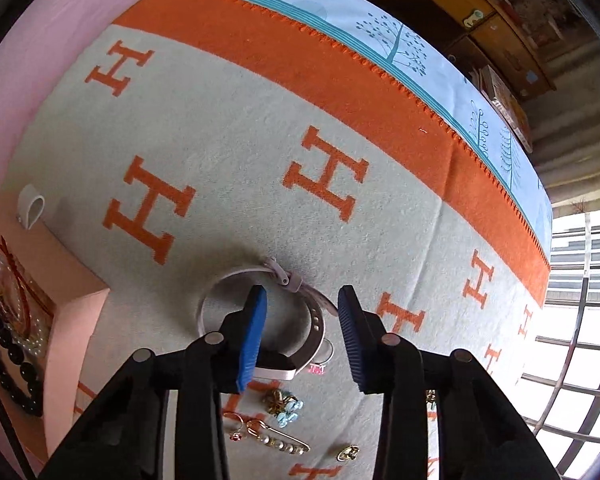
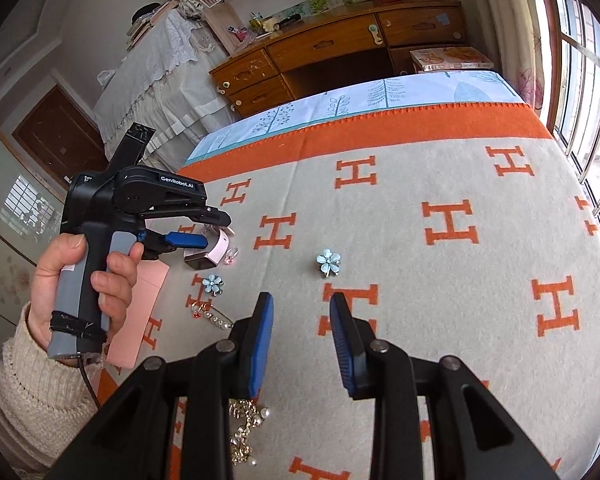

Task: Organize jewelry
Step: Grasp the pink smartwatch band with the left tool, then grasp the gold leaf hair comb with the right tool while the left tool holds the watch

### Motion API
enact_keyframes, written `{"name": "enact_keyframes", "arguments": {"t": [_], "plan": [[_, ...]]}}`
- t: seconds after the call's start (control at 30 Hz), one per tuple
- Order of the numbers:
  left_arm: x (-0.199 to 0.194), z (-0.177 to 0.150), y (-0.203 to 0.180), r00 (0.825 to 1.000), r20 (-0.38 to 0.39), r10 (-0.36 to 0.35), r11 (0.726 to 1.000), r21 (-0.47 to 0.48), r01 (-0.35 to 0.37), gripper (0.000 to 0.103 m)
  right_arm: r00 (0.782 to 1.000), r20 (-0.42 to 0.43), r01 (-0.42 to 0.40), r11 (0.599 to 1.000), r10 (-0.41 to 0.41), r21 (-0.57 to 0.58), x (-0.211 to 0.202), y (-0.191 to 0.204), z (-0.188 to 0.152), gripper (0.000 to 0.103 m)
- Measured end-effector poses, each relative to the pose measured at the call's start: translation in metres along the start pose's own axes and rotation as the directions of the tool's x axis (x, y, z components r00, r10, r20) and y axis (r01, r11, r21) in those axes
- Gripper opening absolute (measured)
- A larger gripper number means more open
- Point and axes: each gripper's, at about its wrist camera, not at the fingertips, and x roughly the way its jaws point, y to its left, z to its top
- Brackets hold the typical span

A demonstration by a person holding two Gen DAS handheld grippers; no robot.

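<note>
My left gripper (image 1: 302,304) is open, low over a pale pink wristwatch (image 1: 260,276) on the blanket; one finger stands inside the strap loop. The right wrist view shows that gripper (image 2: 188,236) over the watch (image 2: 208,254). A small pink ring (image 1: 320,364), a blue flower clip (image 1: 286,404), a pearl safety pin (image 1: 280,438) and a gold piece (image 1: 348,453) lie nearer. My right gripper (image 2: 302,304) is open and empty above the blanket. A second blue flower clip (image 2: 328,262) lies ahead of it. A gold pearl chain (image 2: 246,428) lies under its left finger.
A pink jewelry box (image 1: 72,312) at the left holds black beads (image 1: 8,360), pearls and a red cord. The orange and grey H-patterned blanket (image 2: 440,280) covers the bed. A wooden dresser (image 2: 320,56) stands beyond the bed's far edge, windows at the right.
</note>
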Motion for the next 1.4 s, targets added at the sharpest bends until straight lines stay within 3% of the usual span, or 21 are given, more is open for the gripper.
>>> {"name": "enact_keyframes", "arguments": {"t": [0.2, 0.27, 0.43, 0.53, 0.77, 0.93, 1.17, 1.4], "plan": [[0.002, 0.000, -0.006, 0.999, 0.015, 0.031, 1.000, -0.006, -0.031, 0.028, 1.000, -0.002, -0.008, 1.000, 0.009, 0.016, 0.002, -0.008, -0.002, 0.029], [0.003, 0.002, -0.010, 0.998, 0.026, 0.057, 0.998, 0.006, -0.058, 0.020, 1.000, -0.003, -0.014, 1.000, 0.014, 0.022, 0.002, -0.011, -0.002, 0.029], [0.002, 0.005, -0.010, 0.996, 0.038, 0.080, 0.996, 0.029, -0.081, 0.012, 1.000, -0.002, -0.018, 0.999, 0.018, 0.033, 0.002, -0.016, -0.003, 0.029], [-0.001, 0.003, -0.012, 0.995, 0.043, 0.090, 0.993, 0.079, -0.093, 0.004, 1.000, -0.003, -0.018, 0.999, 0.018, 0.039, 0.002, -0.018, -0.004, 0.029], [-0.026, -0.015, -0.020, 0.986, 0.121, 0.118, 0.959, 0.245, -0.145, 0.003, 1.000, -0.009, -0.015, 0.999, 0.015, 0.032, 0.004, -0.013, -0.004, 0.029], [-0.050, -0.040, -0.009, 0.987, 0.131, 0.097, 0.935, 0.327, -0.135, 0.003, 1.000, -0.017, -0.013, 1.000, 0.013, 0.011, 0.005, -0.004, -0.007, 0.029], [-0.076, -0.098, 0.009, 0.987, 0.147, 0.066, 0.881, 0.455, -0.127, 0.003, 0.999, -0.043, -0.011, 1.000, 0.010, -0.026, 0.006, 0.013, -0.016, 0.030], [-0.091, -0.146, 0.037, 0.991, 0.135, 0.011, 0.852, 0.517, -0.080, 0.004, 0.997, -0.078, 0.003, 0.998, -0.008, -0.066, 0.011, 0.032, -0.030, 0.030]]}}
